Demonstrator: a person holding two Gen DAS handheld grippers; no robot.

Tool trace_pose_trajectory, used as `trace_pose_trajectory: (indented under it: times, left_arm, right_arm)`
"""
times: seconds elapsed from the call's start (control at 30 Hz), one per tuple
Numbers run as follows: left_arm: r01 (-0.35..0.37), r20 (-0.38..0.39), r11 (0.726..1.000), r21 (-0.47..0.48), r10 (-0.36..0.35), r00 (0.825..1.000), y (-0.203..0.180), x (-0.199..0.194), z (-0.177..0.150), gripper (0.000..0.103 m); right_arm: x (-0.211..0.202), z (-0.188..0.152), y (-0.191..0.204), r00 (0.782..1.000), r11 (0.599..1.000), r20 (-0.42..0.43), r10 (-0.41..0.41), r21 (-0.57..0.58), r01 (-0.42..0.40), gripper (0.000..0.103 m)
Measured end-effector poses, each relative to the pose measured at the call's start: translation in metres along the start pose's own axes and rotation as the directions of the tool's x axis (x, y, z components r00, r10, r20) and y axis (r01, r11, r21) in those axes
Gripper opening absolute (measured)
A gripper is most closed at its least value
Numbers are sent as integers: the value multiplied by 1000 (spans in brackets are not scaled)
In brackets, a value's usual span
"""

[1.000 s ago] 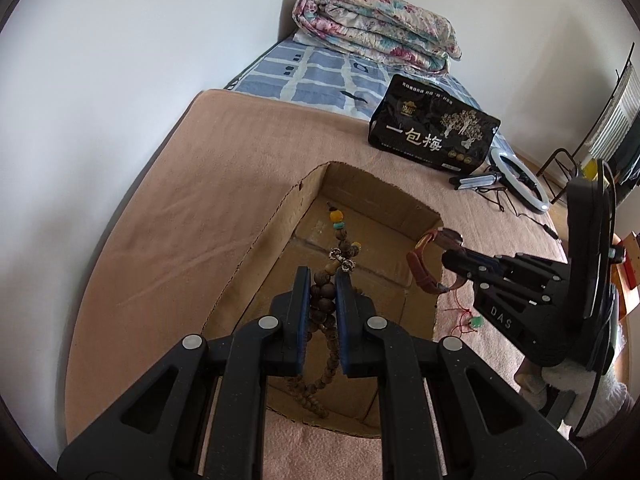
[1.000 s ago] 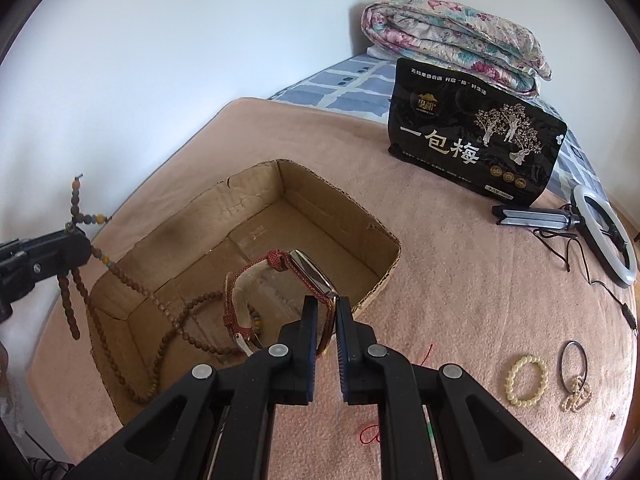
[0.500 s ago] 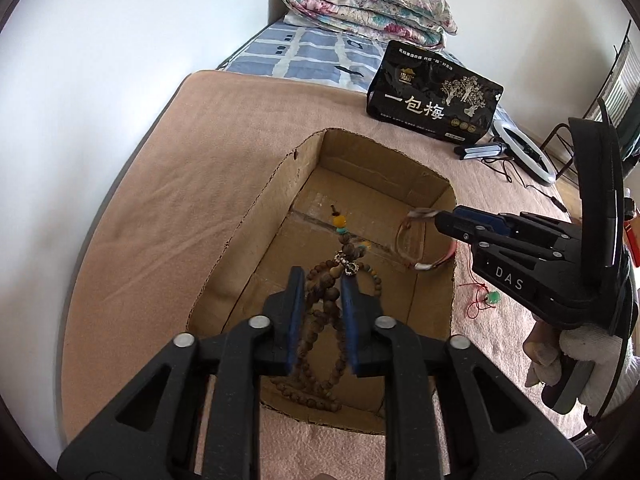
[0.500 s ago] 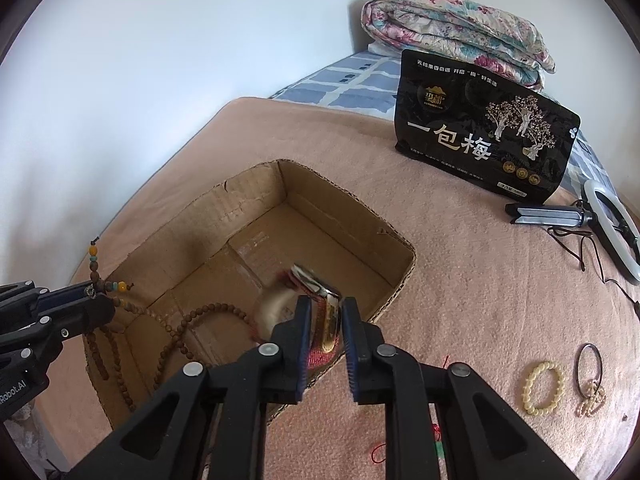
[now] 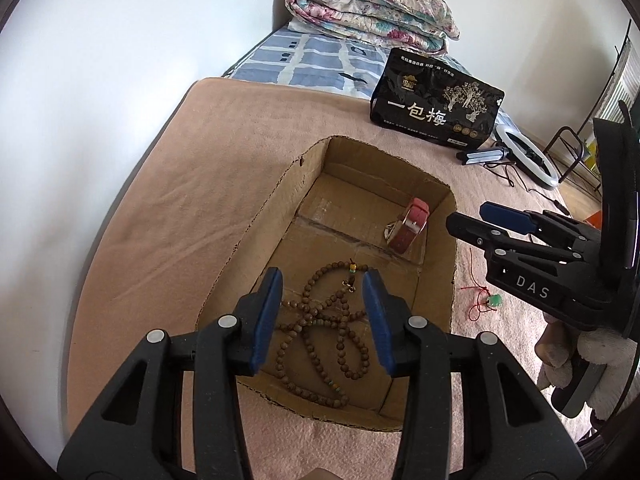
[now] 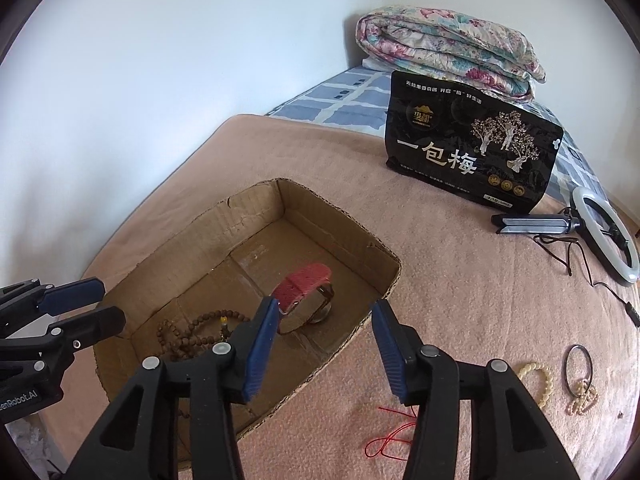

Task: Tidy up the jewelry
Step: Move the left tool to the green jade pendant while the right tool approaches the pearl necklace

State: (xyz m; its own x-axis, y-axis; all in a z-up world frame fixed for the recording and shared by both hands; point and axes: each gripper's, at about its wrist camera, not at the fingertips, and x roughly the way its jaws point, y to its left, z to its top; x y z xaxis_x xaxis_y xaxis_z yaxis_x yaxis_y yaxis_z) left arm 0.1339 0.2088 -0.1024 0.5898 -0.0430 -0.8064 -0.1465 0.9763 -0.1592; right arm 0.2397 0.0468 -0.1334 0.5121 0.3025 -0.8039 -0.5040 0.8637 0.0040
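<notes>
An open cardboard box [image 5: 256,236] [image 6: 344,216] sits on a tan blanket. A brown wooden bead necklace [image 5: 320,332] [image 6: 192,330] lies loose on the box floor. A red-strap watch [image 5: 408,226] [image 6: 302,286] rests in the box near its right wall. My left gripper [image 5: 322,316] is open and empty just above the beads. My right gripper [image 6: 324,344] is open and empty above the box's right edge; it also shows in the left wrist view [image 5: 480,220].
On the blanket right of the box lie a red cord with a green pendant [image 5: 494,301] [image 6: 390,436], a cream bead bracelet [image 6: 540,380] and a dark ring with a pearl string [image 6: 578,368]. A black snack bag [image 6: 472,156], ring light [image 6: 606,238] and folded quilt [image 6: 444,48] sit farther back.
Both grippers opened. The bead necklace dropped from the left gripper onto the box floor. The red watch left the right gripper and now rests in the box.
</notes>
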Motion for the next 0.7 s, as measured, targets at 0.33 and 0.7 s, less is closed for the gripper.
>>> trace_pose_trajectory:
  times: [0.33,0.7]
  left_arm:
    - [2,57,1000,26,-3,998,-11,-13,-1,42]
    - [38,52,996,86,-42,998,-39,-23,-1,42]
  right_arm:
    - [-23,-5,-13,999,1000,39,-2,26,1,80]
    - [-57,-19,-43,995,997,95,-42,62,36,99]
